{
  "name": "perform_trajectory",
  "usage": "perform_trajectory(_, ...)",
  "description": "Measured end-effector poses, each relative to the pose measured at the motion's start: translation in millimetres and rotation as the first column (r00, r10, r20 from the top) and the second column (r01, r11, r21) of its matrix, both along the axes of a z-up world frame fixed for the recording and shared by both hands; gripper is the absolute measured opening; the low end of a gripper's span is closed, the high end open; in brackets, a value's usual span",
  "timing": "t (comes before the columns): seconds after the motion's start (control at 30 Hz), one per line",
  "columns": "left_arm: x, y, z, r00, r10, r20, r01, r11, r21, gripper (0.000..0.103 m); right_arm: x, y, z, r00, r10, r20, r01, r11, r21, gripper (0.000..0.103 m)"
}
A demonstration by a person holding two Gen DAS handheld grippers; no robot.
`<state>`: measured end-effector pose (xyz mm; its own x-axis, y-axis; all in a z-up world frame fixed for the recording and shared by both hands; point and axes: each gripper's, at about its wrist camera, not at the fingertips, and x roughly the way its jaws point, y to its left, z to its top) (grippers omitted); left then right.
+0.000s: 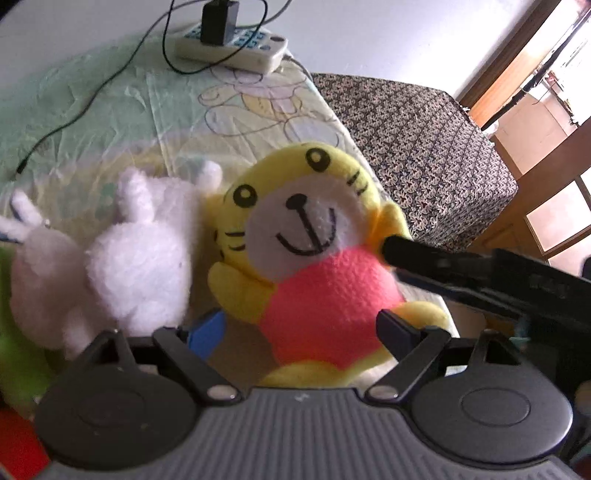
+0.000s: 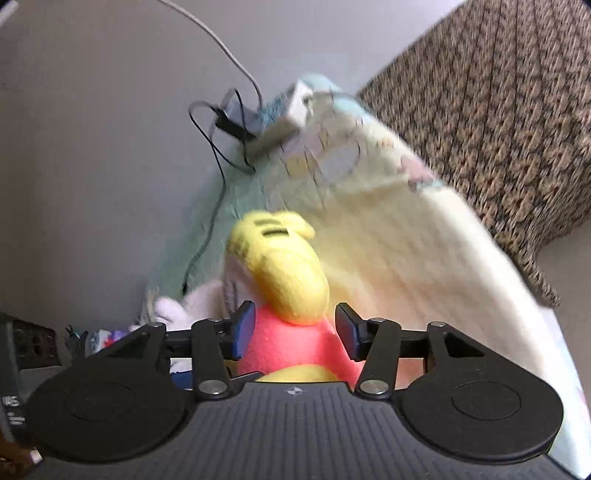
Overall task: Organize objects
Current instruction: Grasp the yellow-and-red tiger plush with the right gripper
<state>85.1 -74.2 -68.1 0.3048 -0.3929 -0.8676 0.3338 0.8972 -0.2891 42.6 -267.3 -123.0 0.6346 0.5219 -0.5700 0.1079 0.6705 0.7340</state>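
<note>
Yellow tiger plush (image 1: 314, 251) beside white plush rabbit (image 1: 140, 254)

Probably home bedroom: cartoon-print sheet (image 1: 110, 110), plush toys (image 1: 306, 236), power strip (image 1: 236, 46), wooden door (image 1: 535, 206).

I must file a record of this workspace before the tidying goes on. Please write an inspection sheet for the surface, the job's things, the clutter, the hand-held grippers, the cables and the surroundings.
Surface: pale cartoon-print sheet, wrinkled.
Job's things: yellow tiger plush in a pink shirt, lying face up; white rabbit plush beside it, touching.
Clutter: blurred green, red and blue items at the left wrist view's lower left edge, cannot identify.
Grippers: left hand-held gripper open, the tiger's body between its fingers; right hand-held gripper around the pink body, pads look clear of it, open.
Cables: power strip with a black adapter plugged in; thin black cable trailing over the sheet.
Surroundings: white wall, patterned dark cloth alongside, wooden door frame.
</note>
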Motion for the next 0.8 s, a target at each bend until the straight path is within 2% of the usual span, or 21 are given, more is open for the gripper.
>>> perform_trajectory(0.1, 4, 1, -5, 1.0, -0.006, -0.016, 0.006, 1.0, -0.02, 0.088, 6, 3, -3, 1.0, 0.009, -0.007, -0.008, 1.0, 0.029, 0.056)
perform_trajectory(0.23, 5, -1, -3, 0.999, -0.041, 0.03, 0.042, 0.999, -0.016, 0.087, 6, 3, -5, 1.0, 0.001, -0.017, 0.0, 0.999, 0.049, 0.057)
perform_trajectory(0.33, 6, -4, -4, 0.997, -0.061, 0.047, 0.062, 0.998, -0.016, 0.087, 5, 4, -4, 1.0, 0.002, -0.022, 0.0, 0.998, 0.066, 0.054)
perform_trajectory(0.5, 0, -5, 1, 0.991, -0.113, 0.074, 0.116, 0.992, -0.039, 0.067, -1, 9, 2, 1.0, 0.021, -0.014, -0.021, 0.999, 0.045, 0.043)
perform_trajectory(0.7, -5, 3, 5, 0.991, -0.118, 0.066, 0.123, 0.989, -0.086, 0.06, -16, 14, 13, 0.999, 0.047, 0.006, -0.047, 0.999, -0.003, 0.038)
perform_trajectory(0.8, -14, 2, 11, 0.988, -0.136, 0.077, 0.143, 0.985, -0.098, 0.059, -35, 13, 18, 0.999, 0.035, 0.021, -0.035, 0.999, -0.016, 0.038)
